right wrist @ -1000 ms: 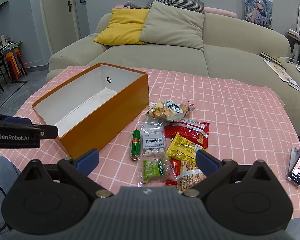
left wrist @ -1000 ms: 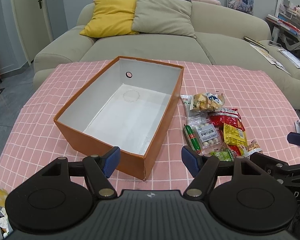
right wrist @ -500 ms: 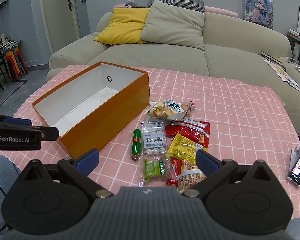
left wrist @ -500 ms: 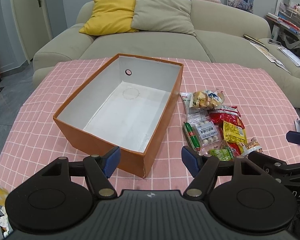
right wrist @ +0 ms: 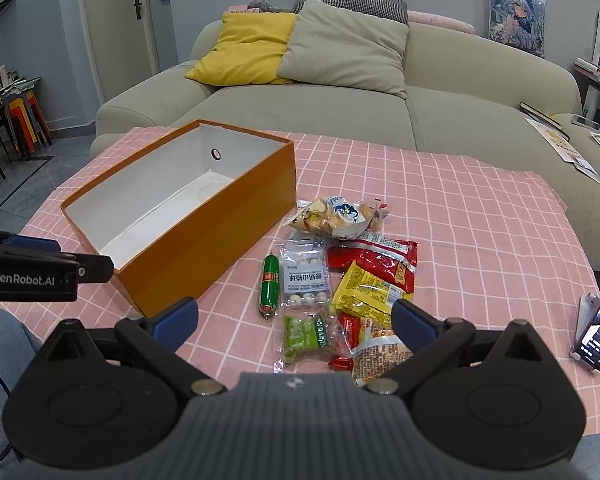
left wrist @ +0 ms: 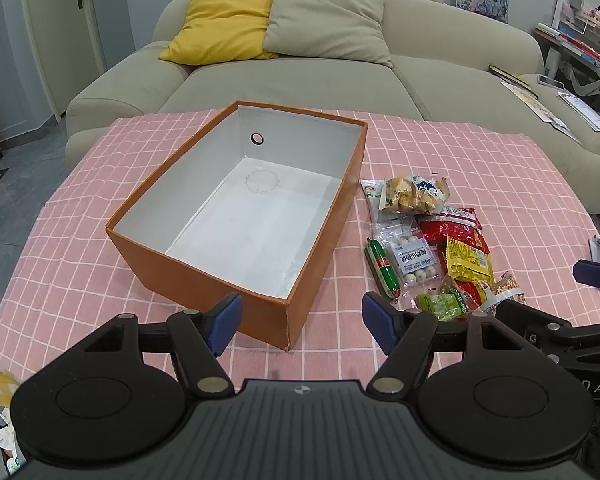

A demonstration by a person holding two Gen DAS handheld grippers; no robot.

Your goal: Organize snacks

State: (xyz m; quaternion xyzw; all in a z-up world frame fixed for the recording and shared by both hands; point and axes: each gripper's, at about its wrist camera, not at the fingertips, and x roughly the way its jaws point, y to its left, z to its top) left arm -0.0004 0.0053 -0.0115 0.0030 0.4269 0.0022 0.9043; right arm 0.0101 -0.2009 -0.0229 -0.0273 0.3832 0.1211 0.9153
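Right wrist view, pink checked tablecloth (right wrist: 480,216), beige sofa (right wrist: 340,112) behind, both jaws spread, empty.

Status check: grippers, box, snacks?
Left gripper open, right gripper open, both holding nothing. Orange box empty. Snack pile on cloth beside it, path clear.

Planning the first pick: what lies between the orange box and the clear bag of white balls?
Only the green sausage, lying on the pink cloth beside the clear bag; right wrist view shows it, right of the orange box.

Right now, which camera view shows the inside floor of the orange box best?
The left wrist view: it looks down into the orange box, showing most of its white floor. The right wrist view shows only a floor strip behind the box's near wall.
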